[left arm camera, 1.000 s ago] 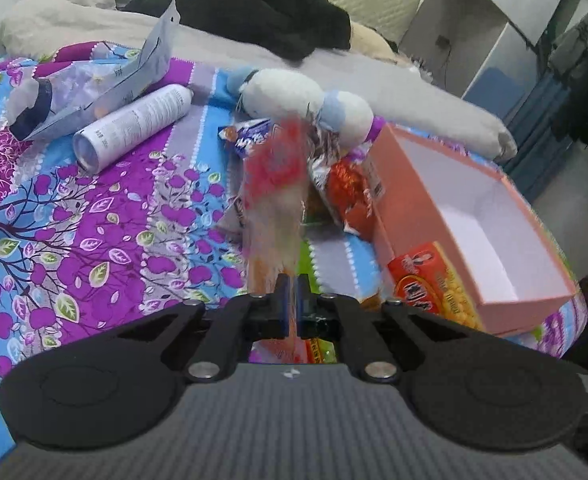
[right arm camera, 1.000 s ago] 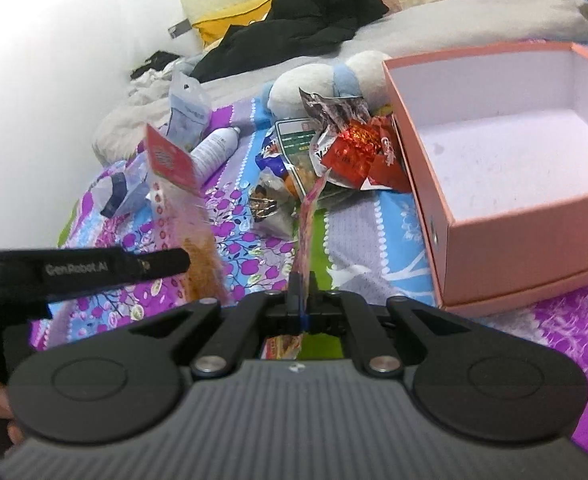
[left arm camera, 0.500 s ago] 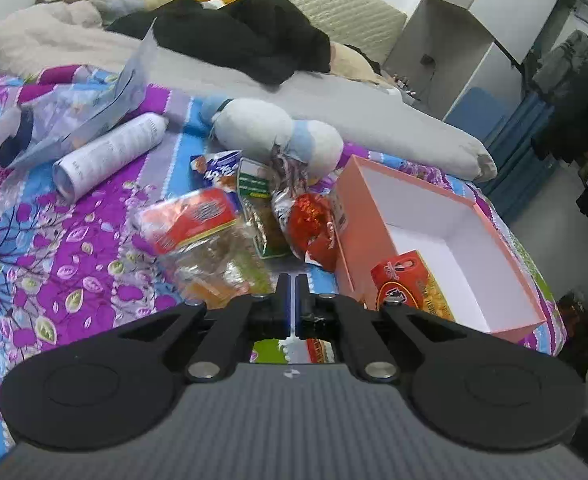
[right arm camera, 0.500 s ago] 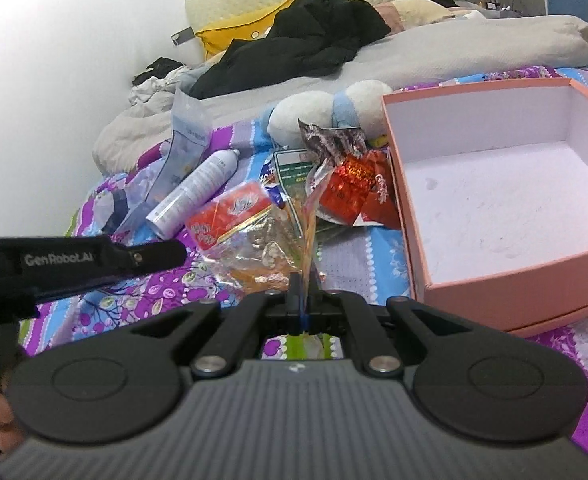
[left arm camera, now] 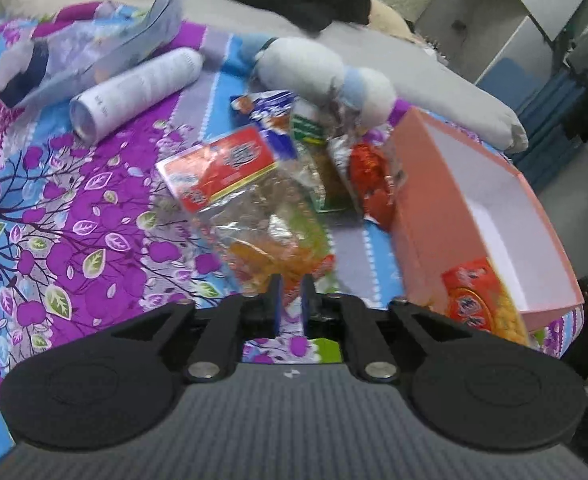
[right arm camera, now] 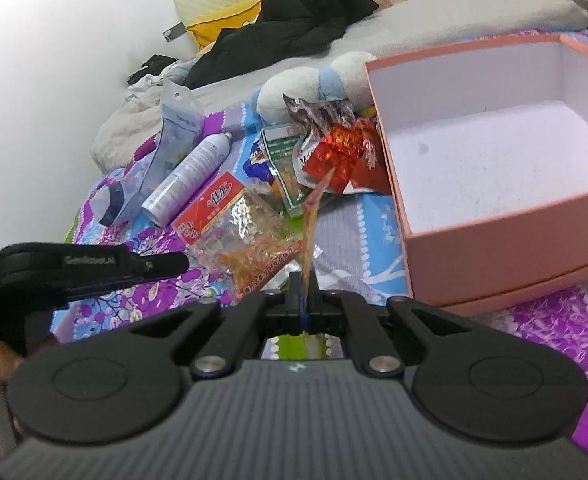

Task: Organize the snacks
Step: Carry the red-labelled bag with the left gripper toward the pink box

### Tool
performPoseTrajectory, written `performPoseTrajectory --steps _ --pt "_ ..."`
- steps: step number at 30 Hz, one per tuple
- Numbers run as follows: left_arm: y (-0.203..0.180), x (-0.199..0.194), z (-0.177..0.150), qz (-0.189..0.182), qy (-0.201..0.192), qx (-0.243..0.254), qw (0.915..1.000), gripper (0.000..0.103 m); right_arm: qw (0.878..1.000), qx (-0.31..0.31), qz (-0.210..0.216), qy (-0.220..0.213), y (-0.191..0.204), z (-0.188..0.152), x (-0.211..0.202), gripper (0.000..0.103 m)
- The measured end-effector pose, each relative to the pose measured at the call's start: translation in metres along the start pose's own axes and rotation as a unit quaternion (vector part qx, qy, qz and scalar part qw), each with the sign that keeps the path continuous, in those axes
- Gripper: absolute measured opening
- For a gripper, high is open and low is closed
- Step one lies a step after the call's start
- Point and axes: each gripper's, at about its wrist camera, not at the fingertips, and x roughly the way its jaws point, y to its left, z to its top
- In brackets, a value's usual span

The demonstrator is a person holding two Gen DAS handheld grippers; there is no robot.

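Just ahead of the left gripper (left arm camera: 289, 292), whose jaws had just been opening and stood slightly apart, a clear snack bag with a red label (left arm camera: 249, 204) lay flat on the floral bedspread (left arm camera: 73, 208), its near edge at the fingertips. Right of it, the right gripper (right arm camera: 302, 290) was clamped on a thin orange snack packet (right arm camera: 312, 216), left of the pink box (right arm camera: 494, 184).

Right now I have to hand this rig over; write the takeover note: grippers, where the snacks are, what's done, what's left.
Left gripper: jaws have just been opening, the clear snack bag with the red label lies released on the bedspread.
Right gripper: shut on an orange snack packet, seen edge-on.
Pink box: empty inside.
Remaining snack pile sits left of the box.
Done: nothing boxed yet. Left: everything.
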Motion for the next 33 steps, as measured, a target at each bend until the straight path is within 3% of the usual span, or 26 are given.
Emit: performPoseTrajectory --steps 2,3,9,13,16,24,27,29,33 --pt "0.01 0.01 0.003 0.002 0.008 -0.013 0.9999 0.049 1.0 -0.003 0.002 0.0 0.001 -0.003 0.004 0.003" --pt "0.014 0.013 0.004 0.0 0.008 -0.022 0.9997 0.055 1.0 -0.007 0.0 0.002 0.002 -0.004 0.007 0.003" --pt "0.036 0.052 0.007 -0.032 0.026 -0.095 0.9946 0.058 1.0 -0.011 -0.004 0.013 0.002 -0.004 0.02 0.004" --pt "0.042 0.082 0.004 -0.036 0.042 -0.133 0.9895 0.074 1.0 -0.013 -0.011 0.022 -0.001 -0.004 0.027 0.004" --pt "0.037 0.087 0.007 -0.038 0.031 -0.138 0.9892 0.085 0.999 -0.019 -0.018 0.027 -0.001 -0.003 0.029 0.004" --pt "0.011 0.103 0.011 0.027 0.041 -0.066 0.9966 0.083 0.999 -0.022 -0.023 0.034 -0.001 0.0 0.03 0.004" --pt "0.003 0.106 0.012 0.054 0.041 -0.041 0.9969 0.068 0.999 -0.019 -0.023 0.032 -0.002 0.0 0.029 0.004" --pt "0.004 0.105 0.013 0.052 0.043 -0.039 0.997 0.057 0.999 -0.019 -0.021 0.03 -0.002 0.001 0.027 0.004" --pt "0.004 0.094 0.011 0.046 0.041 -0.045 0.997 0.044 0.999 -0.033 -0.019 0.02 0.003 0.002 0.019 0.003"
